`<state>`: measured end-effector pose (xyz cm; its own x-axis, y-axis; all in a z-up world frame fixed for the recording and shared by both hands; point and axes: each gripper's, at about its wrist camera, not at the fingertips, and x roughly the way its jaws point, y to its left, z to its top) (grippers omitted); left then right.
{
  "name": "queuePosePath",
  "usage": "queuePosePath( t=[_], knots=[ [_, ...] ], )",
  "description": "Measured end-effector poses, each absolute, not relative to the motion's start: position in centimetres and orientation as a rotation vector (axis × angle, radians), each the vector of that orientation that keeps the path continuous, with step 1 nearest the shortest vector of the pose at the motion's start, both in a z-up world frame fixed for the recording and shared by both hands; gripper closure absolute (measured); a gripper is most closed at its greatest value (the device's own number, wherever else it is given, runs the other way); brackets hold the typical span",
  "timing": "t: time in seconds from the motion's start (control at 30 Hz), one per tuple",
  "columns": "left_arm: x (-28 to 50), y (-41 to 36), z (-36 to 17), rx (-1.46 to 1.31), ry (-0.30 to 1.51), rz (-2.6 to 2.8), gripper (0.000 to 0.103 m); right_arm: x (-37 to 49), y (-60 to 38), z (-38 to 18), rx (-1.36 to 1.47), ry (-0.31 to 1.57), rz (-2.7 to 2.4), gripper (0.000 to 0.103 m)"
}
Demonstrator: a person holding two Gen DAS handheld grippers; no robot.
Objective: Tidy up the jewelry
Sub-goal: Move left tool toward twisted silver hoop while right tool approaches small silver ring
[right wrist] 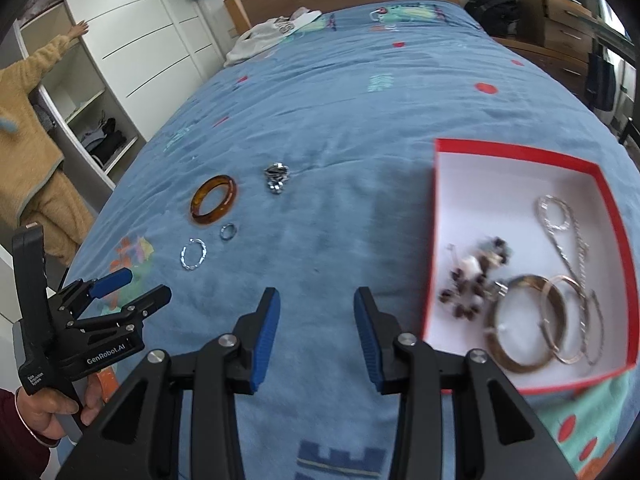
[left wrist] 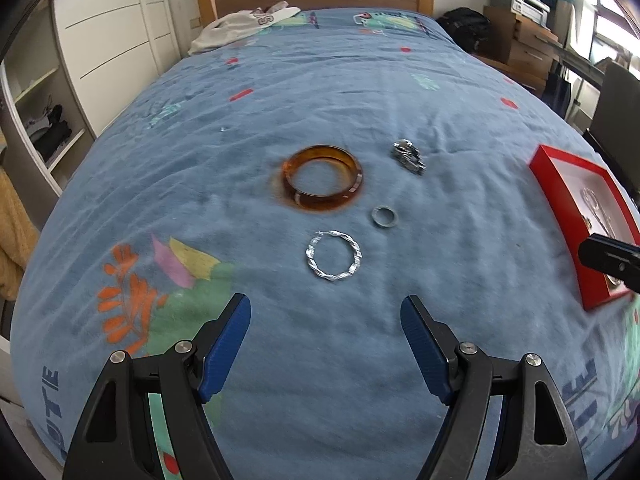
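Note:
On the blue bedspread lie an amber bangle [left wrist: 322, 178], a twisted silver hoop [left wrist: 334, 256], a small grey ring [left wrist: 383, 217] and a silver cluster piece [left wrist: 408, 156]. My left gripper [left wrist: 326, 306] hovers open just short of the hoop, nothing between its blue pads. My right gripper [right wrist: 317, 296] is open and empty over bare bedspread, left of the red box [right wrist: 480, 184]. In the box's white inside lie a beaded bracelet [right wrist: 472, 276], gold bangles [right wrist: 528, 320] and a silver chain [right wrist: 560, 216]. The right wrist view also shows the left gripper [right wrist: 136, 286], held by a hand [right wrist: 48, 408].
A person in a tan fleece [right wrist: 28, 140] reaches into the white wardrobe [right wrist: 132, 40] on the left. A white garment [right wrist: 272, 36] lies by the wooden headboard. A black backpack [right wrist: 492, 8] and cardboard boxes [right wrist: 560, 20] stand to the right of the bed.

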<state>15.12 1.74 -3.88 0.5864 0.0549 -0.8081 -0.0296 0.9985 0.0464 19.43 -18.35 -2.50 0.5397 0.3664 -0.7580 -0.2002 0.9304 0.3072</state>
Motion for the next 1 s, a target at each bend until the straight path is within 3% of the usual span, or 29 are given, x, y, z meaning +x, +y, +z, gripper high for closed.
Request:
queuePosePath(
  t=[1.0],
  knots=[
    [20.6,4.4,-7.9,-0.011,0.976,-0.085,0.027,26.6,-10.9,-5.8,0.106,1.008,0.429,0.066]
  ],
)
